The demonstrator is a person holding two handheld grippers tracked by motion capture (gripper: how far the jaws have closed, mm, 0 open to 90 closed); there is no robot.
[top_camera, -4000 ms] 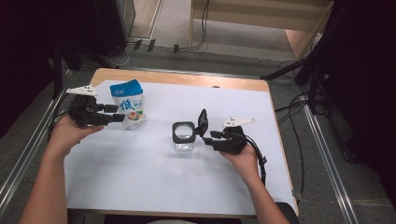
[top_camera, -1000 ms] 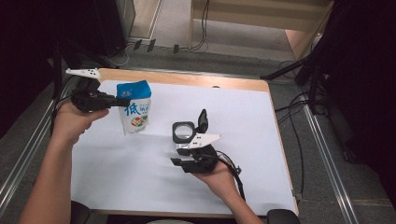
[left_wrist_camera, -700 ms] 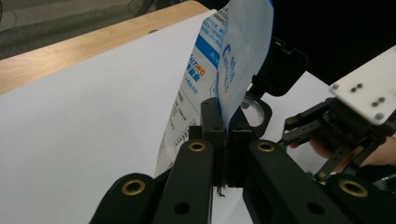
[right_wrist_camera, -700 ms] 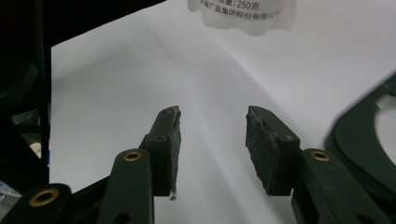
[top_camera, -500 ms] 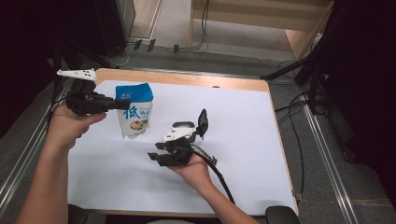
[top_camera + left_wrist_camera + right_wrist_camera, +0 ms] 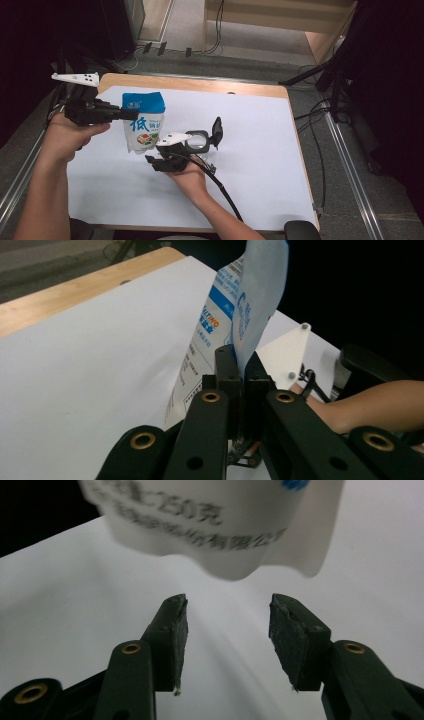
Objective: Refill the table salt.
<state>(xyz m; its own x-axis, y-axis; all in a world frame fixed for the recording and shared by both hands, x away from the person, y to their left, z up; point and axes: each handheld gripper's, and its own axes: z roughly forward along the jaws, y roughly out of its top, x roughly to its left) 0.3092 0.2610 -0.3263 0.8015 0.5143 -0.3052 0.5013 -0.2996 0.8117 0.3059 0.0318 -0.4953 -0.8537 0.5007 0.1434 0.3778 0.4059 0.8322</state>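
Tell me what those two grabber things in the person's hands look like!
Both are black. The left gripper and the right gripper each carry a flat white three-cornered plate with small dark dots. Close up, each has two black jaws with brass-coloured rivets and rough dark pads. A black cable trails from the right one. The forearms are bare, with no sleeves.

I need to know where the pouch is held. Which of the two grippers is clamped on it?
The left gripper: its jaws pinch the blue-and-white pouch by its top edge. The right gripper is below the pouch, jaws apart with nothing between them.

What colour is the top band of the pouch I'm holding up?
Blue, above a white body with blue characters; the pouch shows best in the high view.
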